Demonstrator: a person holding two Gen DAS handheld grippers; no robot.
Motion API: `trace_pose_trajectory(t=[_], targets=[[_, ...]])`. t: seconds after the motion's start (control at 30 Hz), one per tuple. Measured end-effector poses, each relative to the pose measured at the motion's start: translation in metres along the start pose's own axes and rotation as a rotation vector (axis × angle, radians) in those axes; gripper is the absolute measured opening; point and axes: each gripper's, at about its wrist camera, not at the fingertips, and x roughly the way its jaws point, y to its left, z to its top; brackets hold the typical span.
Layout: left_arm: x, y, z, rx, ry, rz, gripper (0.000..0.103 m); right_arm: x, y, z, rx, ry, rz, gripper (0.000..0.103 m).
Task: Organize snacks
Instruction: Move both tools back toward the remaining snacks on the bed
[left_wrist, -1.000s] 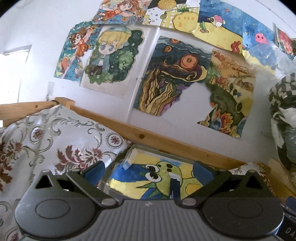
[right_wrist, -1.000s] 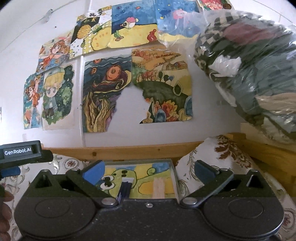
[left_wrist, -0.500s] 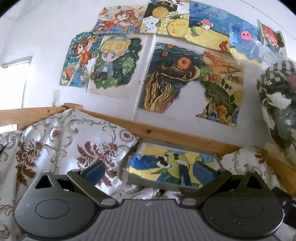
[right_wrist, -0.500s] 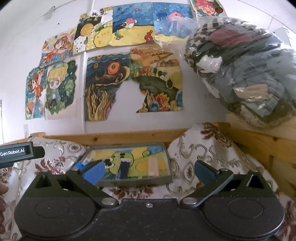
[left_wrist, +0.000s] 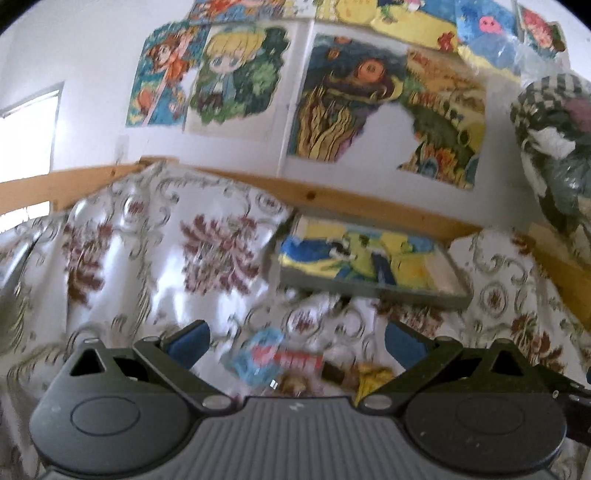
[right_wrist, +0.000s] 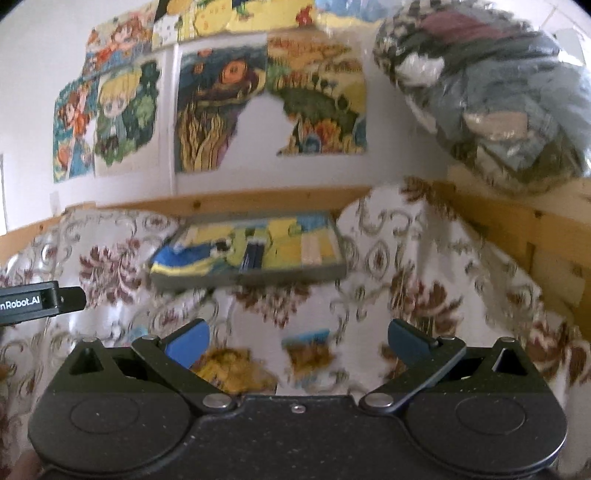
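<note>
Both views have tilted downward, revealing snack packets (left_wrist: 271, 356) at 6 o'clock below the tray (left_wrist: 373, 291); left gripper (left_wrist: 295, 338) and right gripper (right_wrist: 297, 338) gape wide, empty; sorting apparently unstarted.

Both claws are held out level, side by side. The left claw (left_wrist: 295, 338) has its blue-padded fingers (left_wrist: 186, 341) spread wide, nothing between them. The right claw (right_wrist: 297, 338) is likewise spread wide and empty, its fingertips (right_wrist: 408, 341) well apart.
</note>
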Motion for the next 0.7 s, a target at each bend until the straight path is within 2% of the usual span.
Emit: trace_pose_trajectory(t=[0.3,0.7], targets=[[0.003,0.018,-0.03,0.032,0.141,0.05,0.103,0.005,0.012,-0.023,-0.004,0.137,0.008,0.102],[0.015,0.029,-0.053,0.051,0.243,0.055,0.103,0.02,0.02,-0.036,-0.019,0.249,0.018,0.102]])
